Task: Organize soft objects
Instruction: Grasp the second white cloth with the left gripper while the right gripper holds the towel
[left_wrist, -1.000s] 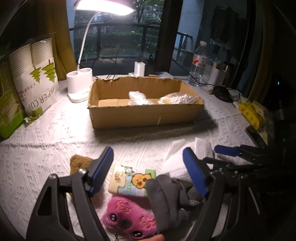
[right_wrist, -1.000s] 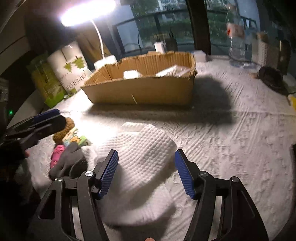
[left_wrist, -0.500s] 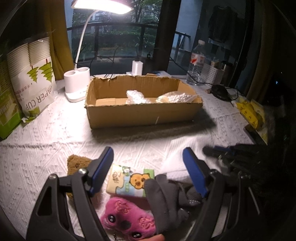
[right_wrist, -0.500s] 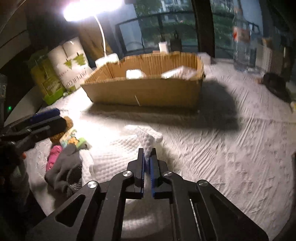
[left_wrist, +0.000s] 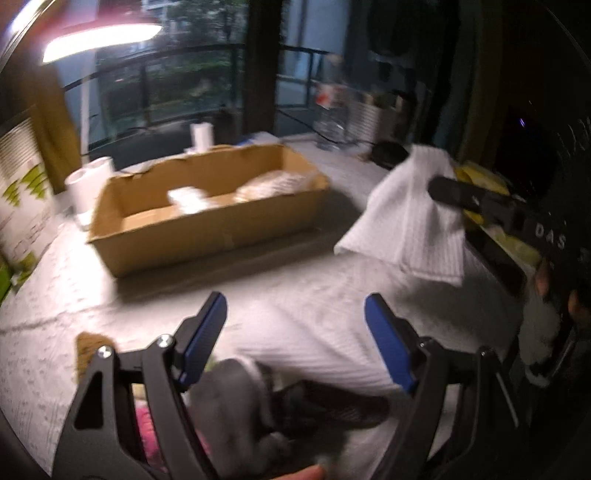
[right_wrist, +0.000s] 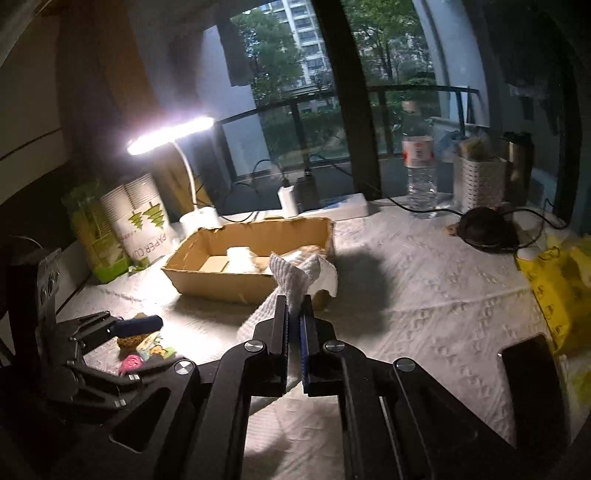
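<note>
Right gripper (right_wrist: 293, 314) pinches a white cloth (right_wrist: 295, 280) above the table; left gripper (left_wrist: 295, 339) spread over grey glove (left_wrist: 229, 402).

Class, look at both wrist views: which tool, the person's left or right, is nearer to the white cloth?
Right. The right tool is shut on the white cloth, lifting it. The left tool stands open over the grey glove, apart from the lifted cloth.

White waffle towel (right_wrist: 295, 284) pinched, hanging off table; grey glove (left_wrist: 236, 406), pink plush (right_wrist: 131, 362) lying near cardboard box (right_wrist: 236, 280)
</note>
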